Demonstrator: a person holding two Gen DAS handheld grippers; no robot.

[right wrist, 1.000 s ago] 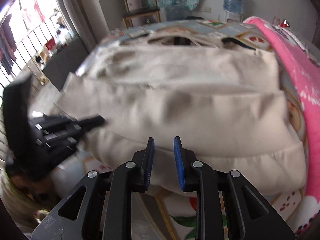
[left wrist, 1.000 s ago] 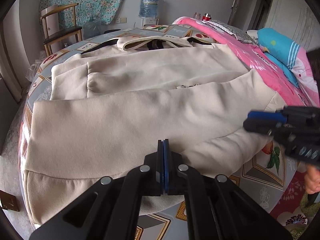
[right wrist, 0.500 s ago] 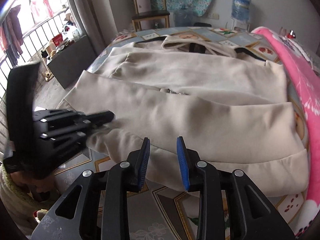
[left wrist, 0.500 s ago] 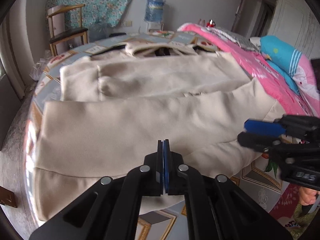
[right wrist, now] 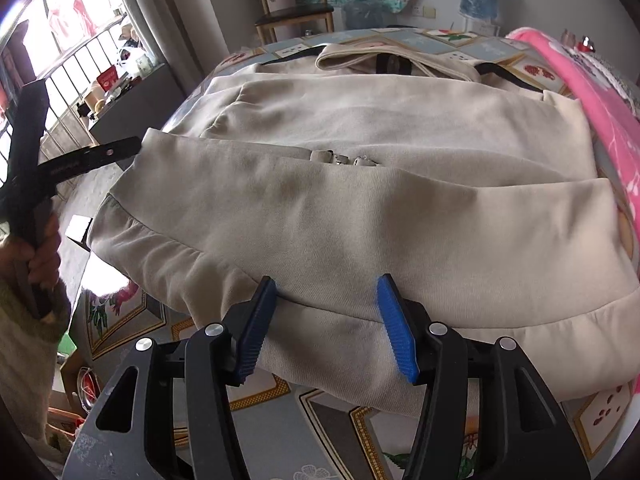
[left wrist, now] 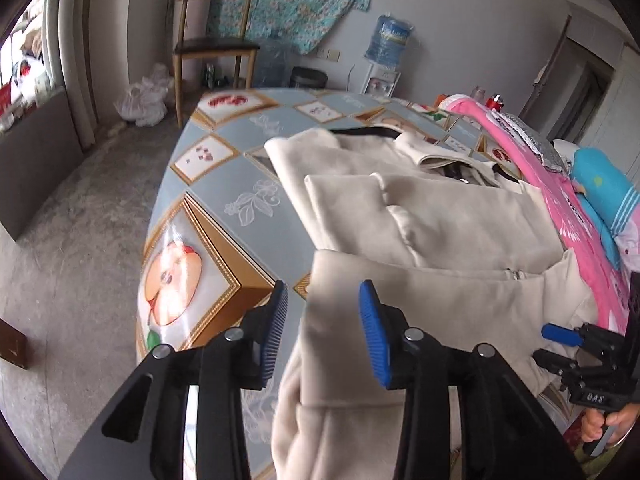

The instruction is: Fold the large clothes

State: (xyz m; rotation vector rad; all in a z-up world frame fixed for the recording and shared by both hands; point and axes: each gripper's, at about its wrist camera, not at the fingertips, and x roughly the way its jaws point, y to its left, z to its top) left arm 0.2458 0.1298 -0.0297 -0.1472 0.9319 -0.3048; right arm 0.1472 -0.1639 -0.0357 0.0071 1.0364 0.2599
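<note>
A large cream jacket point(left wrist: 440, 240) lies partly folded on the patterned table point(left wrist: 224, 184), collar at the far end. My left gripper point(left wrist: 324, 332) hovers over the jacket's left edge. Its jaws are opening, and the cloth edge shows in the gap, but the blue pads do not press on it. In the right wrist view the jacket point(right wrist: 360, 200) fills the middle. My right gripper point(right wrist: 326, 328) stands at the near hem with jaws opening, hem behind the gap, nothing pinched. The left gripper point(right wrist: 120, 148) appears at the jacket's left corner, and the right gripper point(left wrist: 546, 344) at the right.
A pink blanket point(left wrist: 560, 200) and a blue pillow point(left wrist: 604, 196) lie along the right of the jacket. A wooden chair point(left wrist: 216, 44) and a water bottle point(left wrist: 390, 42) stand beyond the table. Concrete floor point(left wrist: 60, 260) lies to the left. A hand point(right wrist: 40, 256) holds the left gripper's handle.
The left gripper has swung left from the jacket's middle hem to its left edge, and its shut jaws have parted. The right gripper's jaws have widened near the hem.
</note>
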